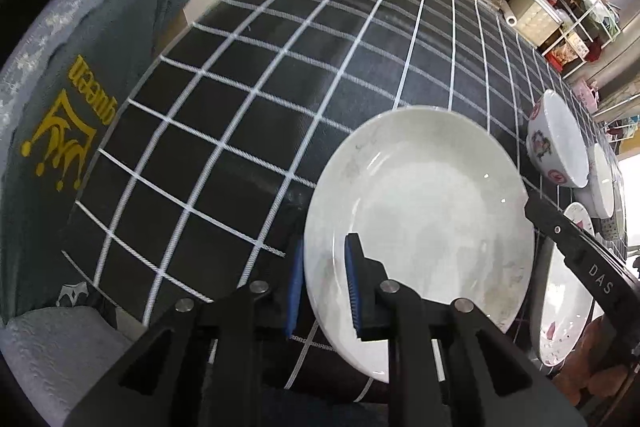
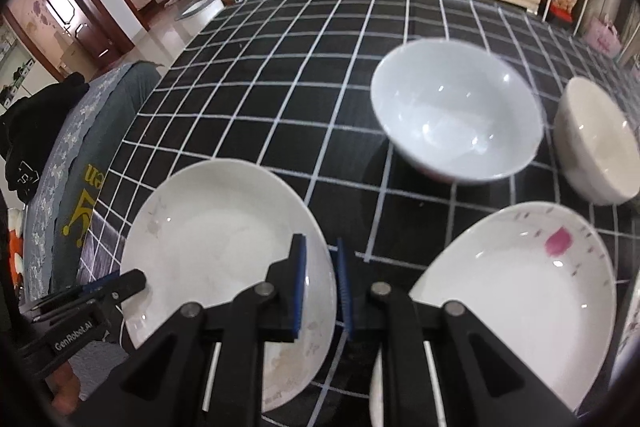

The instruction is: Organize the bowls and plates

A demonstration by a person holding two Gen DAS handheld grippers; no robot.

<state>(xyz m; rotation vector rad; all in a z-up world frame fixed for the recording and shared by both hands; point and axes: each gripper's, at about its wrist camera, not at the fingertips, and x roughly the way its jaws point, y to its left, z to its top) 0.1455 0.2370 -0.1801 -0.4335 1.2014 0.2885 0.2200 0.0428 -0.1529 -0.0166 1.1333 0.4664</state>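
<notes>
- Left gripper (image 1: pixel 322 287): jaws clamp the 9 o'clock rim of the plain white plate (image 1: pixel 420 227).
- Right gripper (image 2: pixel 322 287): jaws clamp its 3 o'clock rim.
- Judgement: opposed grips keep the plate level for lifting.
- Patterned plate (image 2: pixel 520 307) lies at its 3 o'clock; white bowl (image 2: pixel 456 111) at 1 o'clock.

Soft daylight, fisheye-bent edges, dark vignette, slight blur

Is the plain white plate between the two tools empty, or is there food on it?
Empty. The plain white plate shows a bare glossy surface with only faint smudges near its rim; nothing lies on it in either view.
</notes>
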